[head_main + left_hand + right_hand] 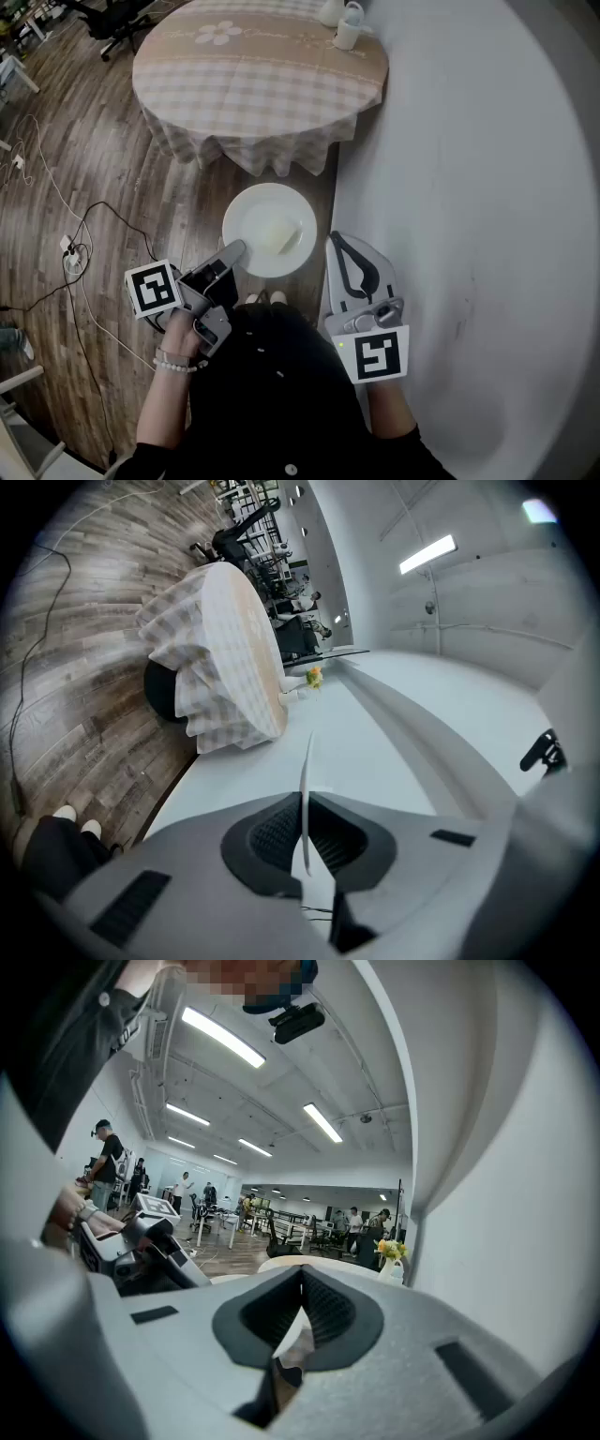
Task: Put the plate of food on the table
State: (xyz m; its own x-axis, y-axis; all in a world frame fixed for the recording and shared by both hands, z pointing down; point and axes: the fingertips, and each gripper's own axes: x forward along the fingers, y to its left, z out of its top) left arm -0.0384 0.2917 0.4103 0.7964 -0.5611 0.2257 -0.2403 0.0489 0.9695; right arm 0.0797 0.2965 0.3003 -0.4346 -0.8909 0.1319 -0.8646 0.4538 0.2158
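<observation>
Closest in, below my chest, my left gripper (231, 253) is clamped on the plate (255, 208) at its near-left rim. In the left gripper view the thin white edge runs straight between the pads, pinched edge-on. A pale lump of food (278, 234) sits just right of the plate's middle, and the plate hangs level over the floor (103, 178), close in front of my feet. My right gripper (334, 242) meets the right rim. Its own view shows the jaws closed with a white sliver caught between them, which I take to be that rim.

What matters now is that the table (253, 80) lies straight ahead of both grippers, well apart from the plate, with the cloth's near edge facing me. A cup (347, 33) stands at its far right, by the wall (469, 187). I judge both hands must carry forward together and land on the bare near cloth.
</observation>
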